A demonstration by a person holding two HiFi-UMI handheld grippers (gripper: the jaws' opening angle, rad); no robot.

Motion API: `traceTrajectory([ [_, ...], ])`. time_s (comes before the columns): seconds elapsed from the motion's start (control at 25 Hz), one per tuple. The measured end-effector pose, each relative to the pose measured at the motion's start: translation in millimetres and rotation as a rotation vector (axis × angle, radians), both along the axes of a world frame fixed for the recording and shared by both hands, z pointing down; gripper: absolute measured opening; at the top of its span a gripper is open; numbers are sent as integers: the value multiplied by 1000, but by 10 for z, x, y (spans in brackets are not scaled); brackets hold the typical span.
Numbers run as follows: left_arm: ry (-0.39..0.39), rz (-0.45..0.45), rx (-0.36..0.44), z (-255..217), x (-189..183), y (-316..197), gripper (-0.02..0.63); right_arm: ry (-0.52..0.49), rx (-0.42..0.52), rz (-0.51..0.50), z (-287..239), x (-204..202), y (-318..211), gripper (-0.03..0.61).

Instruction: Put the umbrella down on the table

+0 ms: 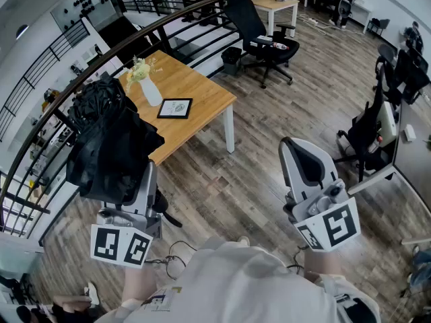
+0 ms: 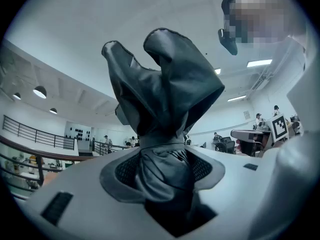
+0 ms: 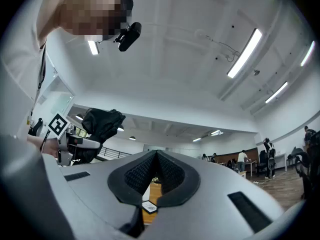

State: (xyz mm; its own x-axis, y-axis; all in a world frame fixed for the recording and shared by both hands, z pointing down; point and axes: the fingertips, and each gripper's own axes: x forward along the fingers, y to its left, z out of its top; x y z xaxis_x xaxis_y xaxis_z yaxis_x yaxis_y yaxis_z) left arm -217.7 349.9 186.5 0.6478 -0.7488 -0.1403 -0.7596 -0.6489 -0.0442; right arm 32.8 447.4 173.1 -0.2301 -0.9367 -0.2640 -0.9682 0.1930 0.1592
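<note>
My left gripper [image 1: 141, 182] is shut on a folded black umbrella [image 1: 111, 140], which bulges up and over its jaws at the left of the head view, in front of the table's near left corner. In the left gripper view the umbrella's fabric [image 2: 165, 94] fills the gap between the pads of the gripper [image 2: 162, 171] and rises above them. A wooden table [image 1: 195, 89] with white legs stands ahead. My right gripper [image 1: 293, 150] is held out over the floor to the right, shut and empty. From the right gripper view [image 3: 156, 176] the umbrella [image 3: 100, 124] shows at the left.
A white vase of flowers [image 1: 149, 89] and a black-framed picture [image 1: 175, 108] sit on the table. A curved black railing [image 1: 87, 59] runs behind it. A black office chair [image 1: 266, 42] and a bin [image 1: 231, 59] stand beyond; another chair [image 1: 367, 130] is at the right.
</note>
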Motion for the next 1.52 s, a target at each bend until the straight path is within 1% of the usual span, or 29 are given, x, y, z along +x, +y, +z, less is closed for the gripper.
traceTrajectory([
  [0.12, 1, 6, -8, 56, -3, 9, 245, -53, 9, -19, 29, 12, 26, 26],
  [0.2, -1, 9, -10, 82, 2, 16, 247, -65, 12, -25, 45, 19, 35, 26],
  [0.44, -4, 8, -2, 59, -6, 38, 246, -37, -6, -31, 69, -11, 20, 26],
  [0.76, -4, 6, -5, -10, -9, 50, 247, -31, -9, -43, -8, -28, 46, 26],
  [0.92, -31, 17, 20, 39, 6, 75, 247, -9, -19, -45, 59, -42, -17, 26],
  [1.04, -31, 20, 28, 91, 20, 8, 247, 17, -38, -37, 122, 1, -147, 26],
  [1.2, 3, 11, -6, 223, -36, -217, 247, 43, -67, -47, 224, -39, -414, 26],
  [1.52, 14, -7, -12, 358, -17, -937, 247, 72, -81, -46, 344, 29, -1164, 26],
])
